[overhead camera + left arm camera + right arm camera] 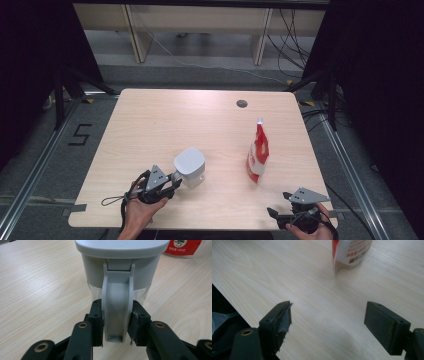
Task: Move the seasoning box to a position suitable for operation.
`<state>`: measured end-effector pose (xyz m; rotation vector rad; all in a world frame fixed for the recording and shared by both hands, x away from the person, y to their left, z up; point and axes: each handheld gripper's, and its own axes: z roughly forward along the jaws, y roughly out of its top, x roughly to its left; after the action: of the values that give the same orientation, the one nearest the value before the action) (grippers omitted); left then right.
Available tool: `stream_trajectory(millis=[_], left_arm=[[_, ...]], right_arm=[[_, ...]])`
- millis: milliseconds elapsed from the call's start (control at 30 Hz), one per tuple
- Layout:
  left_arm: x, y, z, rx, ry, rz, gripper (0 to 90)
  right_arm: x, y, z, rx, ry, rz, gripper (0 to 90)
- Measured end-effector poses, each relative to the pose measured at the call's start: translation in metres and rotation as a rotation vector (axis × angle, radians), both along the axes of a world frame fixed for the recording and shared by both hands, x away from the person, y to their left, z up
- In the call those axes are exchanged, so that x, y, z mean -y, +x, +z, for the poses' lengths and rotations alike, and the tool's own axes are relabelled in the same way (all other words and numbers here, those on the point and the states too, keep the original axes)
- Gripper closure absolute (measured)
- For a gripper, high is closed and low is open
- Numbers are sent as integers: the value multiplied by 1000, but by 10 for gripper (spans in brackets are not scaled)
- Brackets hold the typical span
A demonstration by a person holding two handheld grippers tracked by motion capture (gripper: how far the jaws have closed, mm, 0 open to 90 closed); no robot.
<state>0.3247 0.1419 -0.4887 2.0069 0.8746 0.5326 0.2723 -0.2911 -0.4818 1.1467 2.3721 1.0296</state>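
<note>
High view: one jug (190, 167) (tool-gripped (176, 179)), one pouch (257, 152).

1. One wooden table (150, 125) is standing in the middle of the floor
2. One grey-lidded jug (190, 167) is sitting on it, with one handle (117, 312) showing in the left gripper view
3. One red and white pouch (258, 155) is standing upright on it
4. Two grippers are showing, the left gripper (172, 184) and the right gripper (276, 214), each being carried by one hand
5. One round hole (242, 103) is showing near the table's far edge
</note>
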Motion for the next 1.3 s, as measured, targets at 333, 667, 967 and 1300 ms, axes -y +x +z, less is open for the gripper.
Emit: stream_trajectory(millis=[333, 667, 967, 1300], left_arm=[[-13, 10, -1, -9, -31, 56, 681], [-23, 20, -3, -1, -53, -23, 687], [-16, 20, -4, 13, -55, -125, 688], [2, 13, -6, 13, -82, -285, 688]], right_arm=[[-2, -2, 0, -16, 15, -20, 230], [0, 0, 0, 7, 0, 3, 234], [0, 0, 0, 6, 0, 2, 235], [0, 0, 0, 0, 2, 6, 234]])
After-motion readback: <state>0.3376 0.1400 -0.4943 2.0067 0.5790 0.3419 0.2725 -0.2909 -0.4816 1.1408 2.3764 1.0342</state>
